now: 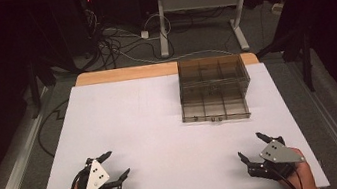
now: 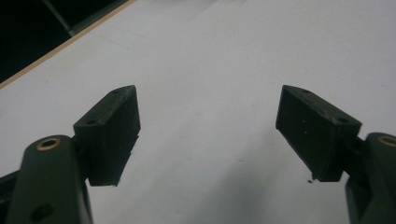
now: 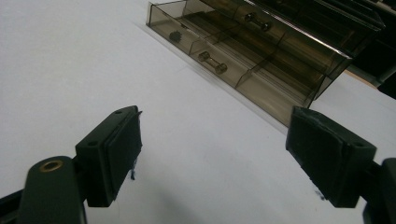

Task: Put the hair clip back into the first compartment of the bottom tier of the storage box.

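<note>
Beyond right gripper (image 3: 212, 154), drawer (image 3: 243, 60) lengthwise leftward.

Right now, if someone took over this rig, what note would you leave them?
Left claw: open, holding nothing, low over the white table at its near left.
Right claw: open, holding nothing, at the near right, aimed toward the drawer box.
Smoky clear drawer box: far right of the table, a lower drawer pulled out, small metal parts in its compartments.
Done: nothing visibly handled.
Left: reach for the box, probably with the right claw.
</note>
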The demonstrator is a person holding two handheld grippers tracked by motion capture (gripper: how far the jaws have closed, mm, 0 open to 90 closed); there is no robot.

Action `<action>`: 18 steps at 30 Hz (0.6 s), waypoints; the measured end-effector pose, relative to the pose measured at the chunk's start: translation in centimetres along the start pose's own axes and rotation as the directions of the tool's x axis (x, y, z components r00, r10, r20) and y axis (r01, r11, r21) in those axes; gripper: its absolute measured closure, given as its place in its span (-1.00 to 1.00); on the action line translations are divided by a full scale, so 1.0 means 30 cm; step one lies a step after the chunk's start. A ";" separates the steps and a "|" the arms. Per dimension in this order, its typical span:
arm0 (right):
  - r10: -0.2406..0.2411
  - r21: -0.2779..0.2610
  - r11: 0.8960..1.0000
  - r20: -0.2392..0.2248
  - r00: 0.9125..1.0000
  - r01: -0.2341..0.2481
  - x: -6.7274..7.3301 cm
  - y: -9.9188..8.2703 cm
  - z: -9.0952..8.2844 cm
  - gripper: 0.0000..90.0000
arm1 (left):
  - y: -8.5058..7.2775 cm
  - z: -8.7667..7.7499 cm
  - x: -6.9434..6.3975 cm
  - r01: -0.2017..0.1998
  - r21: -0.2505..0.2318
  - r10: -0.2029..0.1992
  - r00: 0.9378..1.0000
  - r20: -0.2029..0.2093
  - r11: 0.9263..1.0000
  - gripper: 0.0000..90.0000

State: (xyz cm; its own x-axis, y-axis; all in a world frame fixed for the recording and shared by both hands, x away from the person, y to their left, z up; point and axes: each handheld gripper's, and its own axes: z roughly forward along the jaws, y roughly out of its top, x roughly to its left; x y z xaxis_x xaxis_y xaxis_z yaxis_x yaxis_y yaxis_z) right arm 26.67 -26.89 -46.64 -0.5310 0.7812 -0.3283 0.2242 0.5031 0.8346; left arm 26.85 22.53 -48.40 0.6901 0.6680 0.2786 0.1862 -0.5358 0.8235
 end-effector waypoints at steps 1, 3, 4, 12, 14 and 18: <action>0.000 -0.001 1.000 0.000 1.000 0.000 0.000 0.000 -0.001 -0.58 | 0.001 0.000 -0.001 -0.002 0.003 0.002 1.000 0.000 1.000 -0.54; 0.007 0.000 1.000 -0.001 1.000 -0.007 -0.002 0.000 -0.002 -0.58 | 0.002 0.001 -0.003 -0.002 0.003 0.002 1.000 0.001 1.000 -0.54; 0.014 0.001 1.000 -0.009 1.000 -0.014 -0.003 0.001 -0.003 -0.58 | 0.002 0.002 -0.004 -0.001 0.004 0.001 1.000 0.003 1.000 -0.54; 0.017 0.003 1.000 -0.013 1.000 -0.017 -0.005 -0.001 0.000 -0.58 | 0.004 0.007 -0.008 0.001 0.005 -0.001 1.000 0.010 1.000 -0.54; 0.018 0.003 1.000 -0.012 1.000 -0.018 -0.006 -0.002 -0.001 -0.58 | 0.006 0.010 -0.008 0.001 0.006 -0.001 1.000 0.012 1.000 -0.54; 0.015 0.001 1.000 -0.008 1.000 -0.015 -0.010 -0.004 -0.004 -0.58 | 0.008 0.014 -0.007 -0.001 0.012 0.001 1.000 0.008 1.000 -0.54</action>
State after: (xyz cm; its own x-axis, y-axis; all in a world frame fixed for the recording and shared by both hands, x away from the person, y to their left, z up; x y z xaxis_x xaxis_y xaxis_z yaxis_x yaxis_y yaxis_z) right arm 26.71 -27.22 -46.59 -0.5343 0.7855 -0.3123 0.2327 0.4919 0.8390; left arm 27.05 22.04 -48.48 0.6959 0.6632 0.2754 0.1940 -0.5429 0.8171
